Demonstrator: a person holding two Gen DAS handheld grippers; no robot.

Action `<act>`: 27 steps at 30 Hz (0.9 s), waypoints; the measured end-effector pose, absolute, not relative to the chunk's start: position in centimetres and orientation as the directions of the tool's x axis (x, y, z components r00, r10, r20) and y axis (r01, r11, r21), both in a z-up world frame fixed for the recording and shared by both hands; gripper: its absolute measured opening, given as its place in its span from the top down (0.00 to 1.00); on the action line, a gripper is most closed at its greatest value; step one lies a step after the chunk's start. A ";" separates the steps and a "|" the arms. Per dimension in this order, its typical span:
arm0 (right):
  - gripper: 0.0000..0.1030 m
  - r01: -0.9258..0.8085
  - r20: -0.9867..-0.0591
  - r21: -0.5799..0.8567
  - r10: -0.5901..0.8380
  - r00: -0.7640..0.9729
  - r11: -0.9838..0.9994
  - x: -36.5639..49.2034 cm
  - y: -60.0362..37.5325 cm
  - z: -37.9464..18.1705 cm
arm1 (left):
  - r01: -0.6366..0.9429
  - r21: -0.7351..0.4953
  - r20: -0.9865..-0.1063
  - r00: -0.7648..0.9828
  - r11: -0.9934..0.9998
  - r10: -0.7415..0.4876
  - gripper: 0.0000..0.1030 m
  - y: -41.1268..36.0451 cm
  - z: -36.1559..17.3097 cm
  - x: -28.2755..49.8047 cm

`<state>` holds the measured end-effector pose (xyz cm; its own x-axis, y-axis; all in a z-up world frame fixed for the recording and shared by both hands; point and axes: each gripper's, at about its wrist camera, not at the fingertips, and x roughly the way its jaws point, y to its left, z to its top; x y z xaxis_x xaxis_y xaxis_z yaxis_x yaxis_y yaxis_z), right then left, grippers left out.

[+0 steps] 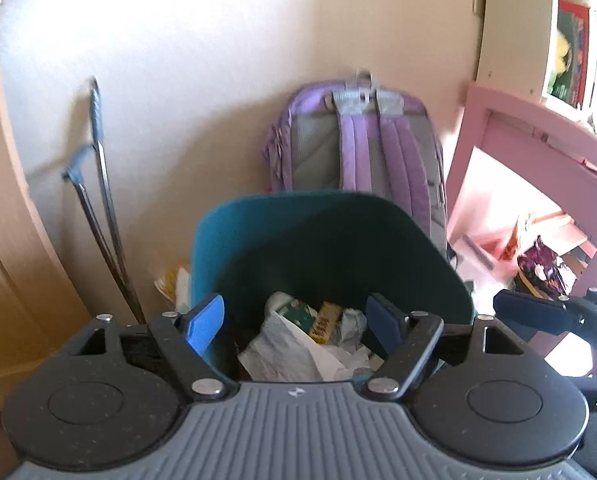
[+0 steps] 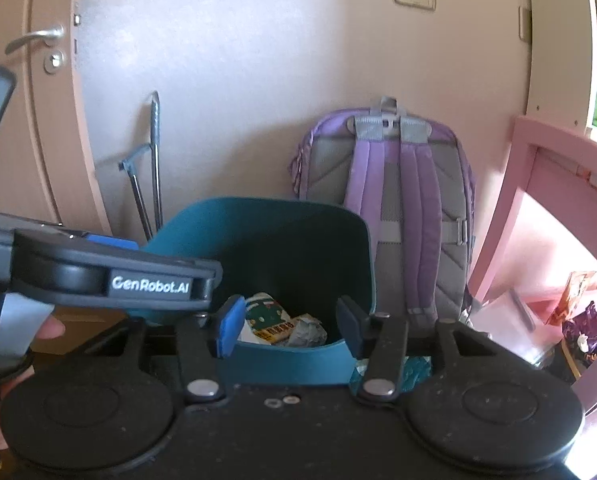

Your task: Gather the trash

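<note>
At lower centre of both views, a teal bin [image 1: 330, 248] stands against the wall, its mouth facing the cameras so that trash can be dropped in from above. Inside lie crumpled paper [image 1: 286, 352] and a printed wrapper [image 2: 268, 318], the trash gathered so far. The left hand-held gripper [image 1: 294, 320] hangs over the bin mouth with its jaws wide apart and nothing between them, a pose consistent with a release over the bin or a reach into it. The right hand-held gripper [image 2: 290, 326] sits just before the bin's near wall, likewise wide and empty. A purple backpack [image 2: 394, 208] leans on the wall behind the bin, upper centre. At far right, under a pink frame [image 1: 510, 132], a dark purple wrapper [image 1: 546, 268] lies on the floor, probably trash still to collect. Yellow paper [image 1: 174, 284] shows beside the bin's left wall.
</note>
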<state>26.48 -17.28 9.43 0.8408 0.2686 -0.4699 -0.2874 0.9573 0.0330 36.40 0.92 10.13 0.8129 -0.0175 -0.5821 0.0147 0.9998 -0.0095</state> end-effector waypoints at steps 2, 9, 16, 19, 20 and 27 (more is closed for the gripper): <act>0.49 -0.286 -0.457 0.033 0.269 0.848 0.958 25.5 -17.3 10.1 | 0.010 0.010 -0.559 0.829 1.000 -0.003 0.23 0.9 10.9 35.2; 0.42 -0.307 -0.427 0.027 0.288 0.857 0.951 22.4 -17.3 12.3 | 0.007 0.005 -0.511 0.859 1.000 -0.003 0.22 1.6 13.3 31.3; 0.36 -0.300 -0.396 0.029 0.287 0.872 0.953 19.9 -17.7 13.6 | -0.020 -0.010 -0.478 0.878 1.000 0.013 0.18 2.2 15.2 28.1; 0.35 -0.295 -0.391 0.032 0.284 0.875 0.955 19.2 -18.1 14.2 | -0.032 -0.012 -0.452 0.892 0.999 0.024 0.01 2.4 15.9 26.7; 0.34 -0.296 -0.390 0.034 0.285 0.876 0.955 18.9 -18.2 14.3 | -0.037 -0.015 -0.443 0.896 0.999 0.026 0.01 2.5 16.2 26.3; 0.34 -0.292 -0.398 0.046 0.286 0.872 0.955 17.3 -19.0 15.8 | -0.053 -0.054 -0.459 0.888 0.997 0.022 0.01 3.3 17.7 24.1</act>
<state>17.26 -19.00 15.83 0.8716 0.2860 -0.3981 -0.2923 0.9552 0.0462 24.15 3.35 17.66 0.8881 0.0223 -0.4592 -0.0530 0.9971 -0.0542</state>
